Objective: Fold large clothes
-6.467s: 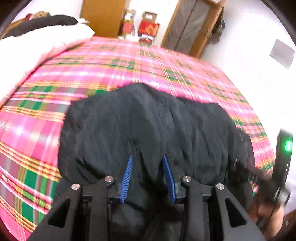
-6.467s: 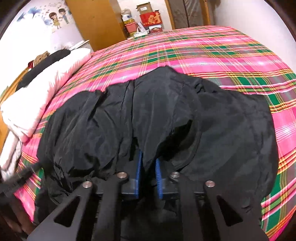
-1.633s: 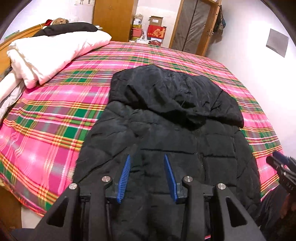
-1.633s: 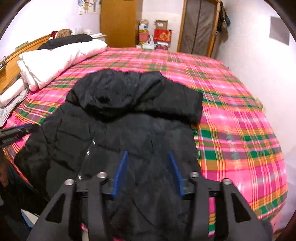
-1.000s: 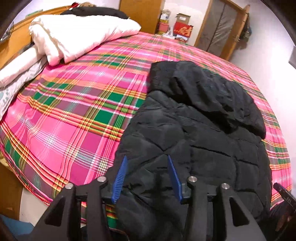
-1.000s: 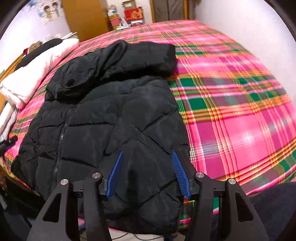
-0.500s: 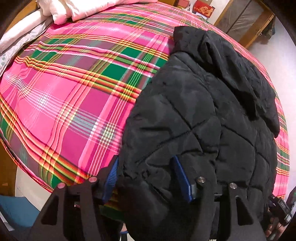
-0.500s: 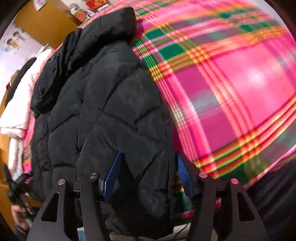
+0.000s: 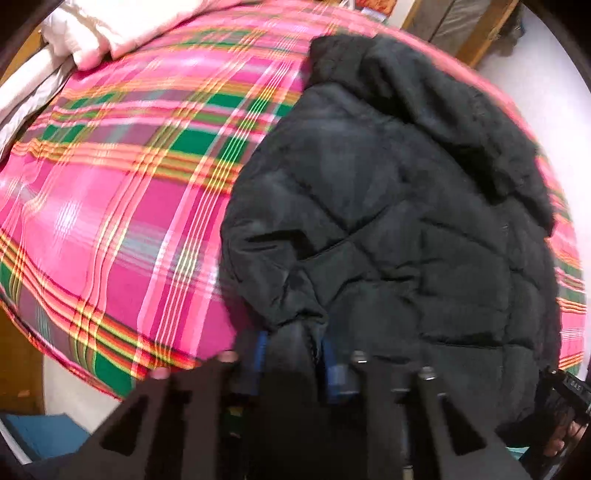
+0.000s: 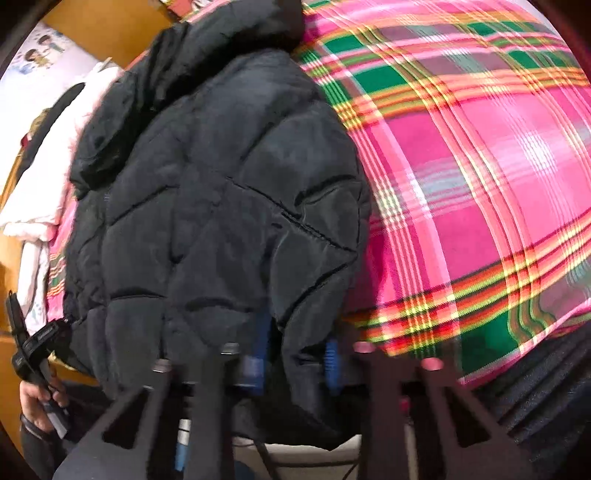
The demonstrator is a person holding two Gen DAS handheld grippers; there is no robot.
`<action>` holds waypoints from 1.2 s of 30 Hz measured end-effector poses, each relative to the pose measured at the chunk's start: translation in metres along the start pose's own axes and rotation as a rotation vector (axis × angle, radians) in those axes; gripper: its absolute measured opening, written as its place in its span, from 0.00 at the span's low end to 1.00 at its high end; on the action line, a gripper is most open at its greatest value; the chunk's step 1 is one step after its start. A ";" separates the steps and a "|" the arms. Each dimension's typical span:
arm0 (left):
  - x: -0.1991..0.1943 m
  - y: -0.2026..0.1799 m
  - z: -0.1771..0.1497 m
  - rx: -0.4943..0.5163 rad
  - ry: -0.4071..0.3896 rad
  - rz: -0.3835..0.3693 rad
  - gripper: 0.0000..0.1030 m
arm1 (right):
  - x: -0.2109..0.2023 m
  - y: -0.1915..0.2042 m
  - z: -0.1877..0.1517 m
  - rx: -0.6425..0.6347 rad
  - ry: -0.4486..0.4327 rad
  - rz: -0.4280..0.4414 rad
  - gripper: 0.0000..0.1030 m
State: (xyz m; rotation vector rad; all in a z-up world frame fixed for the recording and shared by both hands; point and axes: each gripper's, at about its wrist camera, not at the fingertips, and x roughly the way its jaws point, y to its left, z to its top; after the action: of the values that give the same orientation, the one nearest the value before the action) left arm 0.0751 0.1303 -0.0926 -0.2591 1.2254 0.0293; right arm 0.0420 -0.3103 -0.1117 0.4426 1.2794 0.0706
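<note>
A black quilted hooded jacket (image 9: 388,221) lies front up on a pink plaid bed cover (image 9: 110,203), with its hood (image 9: 424,92) at the far end and its hem at the near bed edge. My left gripper (image 9: 294,347) points steeply down at the hem's left corner. Its jaws are closing, and the blue pads pinch a bunch of black fabric. In the right wrist view, the jacket (image 10: 221,184) fills the left half. My right gripper (image 10: 295,350) is at the hem's right corner, its jaws also closing, with fabric squeezed between the pads.
A folded white duvet (image 9: 110,29) lies at the bed's far left. The plaid cover (image 10: 480,184) stretches right of the jacket. The bed edge and pale floor (image 9: 62,384) are just below the grippers. A hand holds the other gripper's handle (image 10: 29,350) at the left.
Both grippers sank to the jacket's near hem corners. Their jaws went from wide open around the fabric to pinched on it. The hem has bunched up at each grip.
</note>
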 end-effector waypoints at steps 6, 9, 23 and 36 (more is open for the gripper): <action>-0.064 0.005 0.000 -0.063 -0.174 -0.217 0.14 | -0.067 0.007 0.004 -0.034 -0.115 0.179 0.10; -0.096 0.010 -0.005 -0.070 -0.238 -0.283 0.14 | -0.097 -0.002 0.001 -0.036 -0.161 0.217 0.10; -0.129 0.016 -0.005 -0.108 -0.306 -0.402 0.14 | -0.118 -0.010 0.012 0.032 -0.218 0.359 0.10; -0.131 0.001 0.121 -0.215 -0.412 -0.457 0.14 | -0.130 0.027 0.145 0.064 -0.362 0.424 0.10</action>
State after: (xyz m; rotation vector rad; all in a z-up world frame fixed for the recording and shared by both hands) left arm 0.1422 0.1720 0.0669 -0.6818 0.7319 -0.1754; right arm 0.1442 -0.3649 0.0477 0.7421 0.8194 0.2940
